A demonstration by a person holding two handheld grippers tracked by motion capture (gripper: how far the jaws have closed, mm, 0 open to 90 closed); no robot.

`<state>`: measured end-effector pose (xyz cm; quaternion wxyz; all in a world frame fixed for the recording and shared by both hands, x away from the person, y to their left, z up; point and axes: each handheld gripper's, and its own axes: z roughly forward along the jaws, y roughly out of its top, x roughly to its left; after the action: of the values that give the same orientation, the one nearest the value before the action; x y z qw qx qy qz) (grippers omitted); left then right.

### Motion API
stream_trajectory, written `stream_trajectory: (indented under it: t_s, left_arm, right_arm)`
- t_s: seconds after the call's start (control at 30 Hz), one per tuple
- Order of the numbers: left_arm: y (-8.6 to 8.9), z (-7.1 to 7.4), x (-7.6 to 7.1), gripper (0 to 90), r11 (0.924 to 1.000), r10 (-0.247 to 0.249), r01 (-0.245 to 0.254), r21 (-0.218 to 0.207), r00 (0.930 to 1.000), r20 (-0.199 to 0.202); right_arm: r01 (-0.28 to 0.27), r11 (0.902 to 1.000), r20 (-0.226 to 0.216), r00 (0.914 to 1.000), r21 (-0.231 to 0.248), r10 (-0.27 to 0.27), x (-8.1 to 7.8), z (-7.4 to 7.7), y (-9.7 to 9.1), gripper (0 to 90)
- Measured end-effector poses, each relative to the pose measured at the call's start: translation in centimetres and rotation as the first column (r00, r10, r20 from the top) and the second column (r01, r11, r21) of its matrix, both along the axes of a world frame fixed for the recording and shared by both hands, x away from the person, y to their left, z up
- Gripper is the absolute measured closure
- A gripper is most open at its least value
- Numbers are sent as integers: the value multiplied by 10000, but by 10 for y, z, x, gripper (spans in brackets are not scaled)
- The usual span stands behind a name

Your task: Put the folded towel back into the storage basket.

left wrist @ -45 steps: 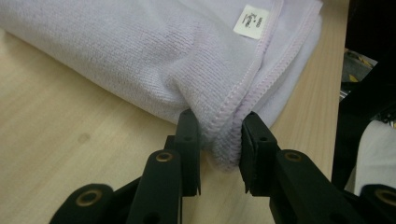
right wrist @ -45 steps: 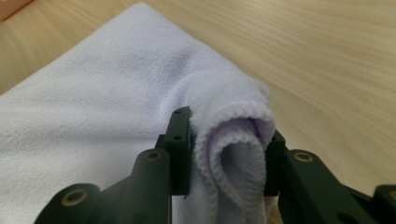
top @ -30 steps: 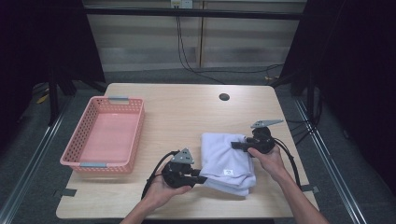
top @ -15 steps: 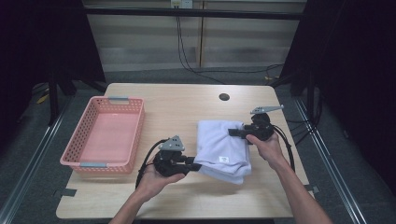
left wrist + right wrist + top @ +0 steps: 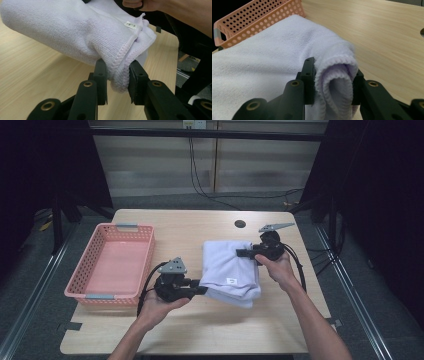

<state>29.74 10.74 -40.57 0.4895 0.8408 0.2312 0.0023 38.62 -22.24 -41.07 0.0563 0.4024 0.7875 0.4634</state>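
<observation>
Both grippers are pinching the towel right now, holding it over the table just right of the basket. The left gripper is clamping a bunched, stitched corner at the near edge; the right gripper is biting a rolled fold at the far edge. Looks like soft, light terry, folded in layers, sagging between the two holds. It's limp, so the loose plies are likely to slide or droop open. Best grip is where they're taking it: thick hemmed edges, all layers caught together, opposite ends.
</observation>
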Motion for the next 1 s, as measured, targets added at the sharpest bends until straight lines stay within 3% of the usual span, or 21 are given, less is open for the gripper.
stream_trajectory:
  t_s: [0.23,0.47,0.87,1.0]
  left_arm:
    - [16,1,3,719,9985,428,-429,-338,9991,-30]
    - [38,12,3,720,9964,665,-656,-530,9977,152]
    - [77,21,4,721,9859,1511,-1501,-744,9885,76]
    - [85,26,6,721,9822,1701,-1686,-826,9854,110]
  right_arm:
    - [-218,9998,59,9997,-43,218,11,9,17,665]
    - [-579,9983,194,9981,57,578,21,20,37,665]
    - [-1166,9932,340,9926,-57,1168,42,36,84,667]
    - [-1261,9920,294,9916,82,1258,49,39,92,667]
